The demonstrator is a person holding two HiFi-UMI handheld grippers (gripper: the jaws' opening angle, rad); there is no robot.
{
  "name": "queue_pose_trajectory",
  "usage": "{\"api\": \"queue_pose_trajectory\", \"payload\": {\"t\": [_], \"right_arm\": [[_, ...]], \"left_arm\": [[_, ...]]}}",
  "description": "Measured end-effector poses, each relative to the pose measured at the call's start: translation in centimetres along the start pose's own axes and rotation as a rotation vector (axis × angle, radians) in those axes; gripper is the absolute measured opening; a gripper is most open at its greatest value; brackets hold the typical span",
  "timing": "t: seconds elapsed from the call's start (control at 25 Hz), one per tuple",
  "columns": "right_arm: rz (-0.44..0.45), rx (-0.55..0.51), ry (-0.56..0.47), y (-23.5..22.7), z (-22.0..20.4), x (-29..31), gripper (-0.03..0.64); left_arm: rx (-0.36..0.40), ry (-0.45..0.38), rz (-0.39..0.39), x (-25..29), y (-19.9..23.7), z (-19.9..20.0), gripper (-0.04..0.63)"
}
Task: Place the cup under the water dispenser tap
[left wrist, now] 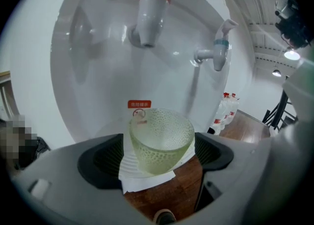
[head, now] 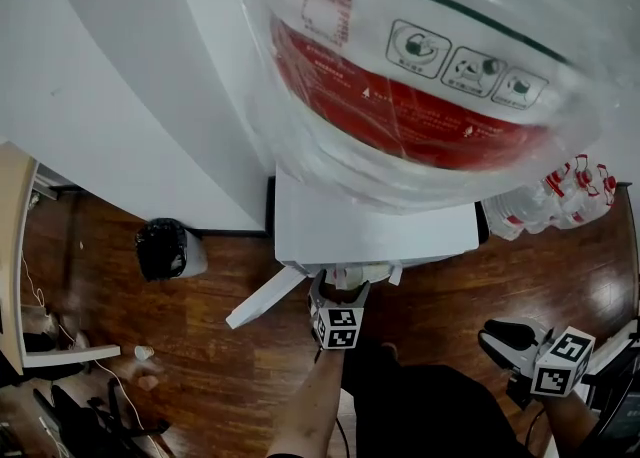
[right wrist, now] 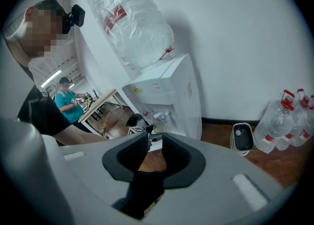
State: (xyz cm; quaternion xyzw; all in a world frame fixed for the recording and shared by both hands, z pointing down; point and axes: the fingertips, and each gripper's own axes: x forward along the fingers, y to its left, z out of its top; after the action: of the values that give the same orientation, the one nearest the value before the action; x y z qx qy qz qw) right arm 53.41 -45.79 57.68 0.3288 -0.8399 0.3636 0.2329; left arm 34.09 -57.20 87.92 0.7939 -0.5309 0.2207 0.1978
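Note:
A pale green dimpled glass cup (left wrist: 161, 140) stands upright on the white ribbed drip tray (left wrist: 140, 179) of the water dispenser (head: 370, 231), below the red-collared tap (left wrist: 149, 15). My left gripper (left wrist: 159, 146) is open around the cup, with a sliver of room between each pad and the glass. In the head view the left gripper (head: 338, 291) reaches into the dispenser's recess. My right gripper (head: 500, 336) hangs back at the lower right. Seen in its own view, the right gripper (right wrist: 153, 143) is open by a narrow gap with nothing in it.
A blue-collared tap (left wrist: 218, 52) sits right of the red one. A big water bottle (head: 420, 66) tops the dispenser. A black bin (head: 165, 249) stands at the left wall, and several spare bottles (head: 560, 196) at the right. Another person (right wrist: 68, 98) works at a far table.

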Motion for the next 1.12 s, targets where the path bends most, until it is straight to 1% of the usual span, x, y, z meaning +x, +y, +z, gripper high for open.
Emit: {"api": "queue_pose_trajectory", "payload": {"t": [0.08,0.16,0.32,0.4,0.44,0.52,0.56,0.6,0.68,0.72,0.8,0.84,0.92,1.0,1.04,1.08,1.12], "right_arm": [[0.002,-0.005,-0.013,0.0,0.3,-0.8,0.089],[0.009,-0.013,-0.031,0.1,0.8,-1.7,0.090],[0.041,-0.044,-0.050,1.5,1.6,-3.3,0.094],[0.061,-0.064,-0.064,2.6,2.7,-4.1,0.095],[0.072,-0.071,-0.072,3.2,3.2,-4.5,0.095],[0.094,-0.078,-0.089,4.2,4.0,-5.5,0.095],[0.104,-0.078,-0.099,4.8,4.3,-6.0,0.096],[0.113,-0.080,-0.107,5.5,4.5,-6.7,0.095],[0.119,-0.107,-0.121,6.7,4.9,-7.8,0.096],[0.114,-0.140,-0.125,7.2,5.0,-8.2,0.096],[0.097,-0.226,-0.128,8.3,5.4,-8.8,0.095],[0.094,-0.252,-0.134,8.9,5.6,-9.1,0.095],[0.104,-0.251,-0.163,10.5,6.0,-9.6,0.095],[0.116,-0.226,-0.203,12.3,6.5,-10.0,0.094],[0.118,-0.219,-0.222,13.1,6.9,-10.2,0.094],[0.120,-0.213,-0.237,14.0,7.1,-10.2,0.092],[0.124,-0.205,-0.251,15.0,7.2,-10.3,0.091]], "left_arm": [[-0.020,0.010,0.006,-0.7,-0.2,-0.2,0.461],[-0.057,0.016,0.017,-1.8,-0.6,-0.3,0.462],[-0.172,0.015,0.048,-6.3,-1.3,-0.8,0.459],[-0.232,0.004,0.050,-9.2,-1.9,-0.7,0.433],[-0.259,0.000,0.042,-10.8,-2.3,-0.8,0.414],[-0.304,-0.012,-0.006,-14.1,-3.7,-0.6,0.366],[-0.319,-0.021,-0.033,-15.9,-4.3,-0.2,0.350],[-0.328,-0.029,-0.048,-17.8,-4.7,0.2,0.350],[-0.334,-0.045,-0.045,-21.5,-4.8,1.2,0.350],[-0.330,-0.054,-0.039,-23.0,-4.7,1.9,0.347],[-0.300,-0.074,-0.039,-25.6,-4.7,3.5,0.324],[-0.280,-0.085,-0.047,-26.9,-4.8,4.4,0.312],[-0.251,-0.121,-0.063,-29.8,-4.8,6.5,0.283],[-0.222,-0.179,-0.063,-32.9,-4.2,8.9,0.262],[-0.196,-0.213,-0.055,-34.4,-3.7,10.2,0.229],[-0.166,-0.246,-0.045,-36.0,-3.1,11.5,0.177],[-0.141,-0.276,-0.034,-37.6,-2.5,12.8,0.141]]}}
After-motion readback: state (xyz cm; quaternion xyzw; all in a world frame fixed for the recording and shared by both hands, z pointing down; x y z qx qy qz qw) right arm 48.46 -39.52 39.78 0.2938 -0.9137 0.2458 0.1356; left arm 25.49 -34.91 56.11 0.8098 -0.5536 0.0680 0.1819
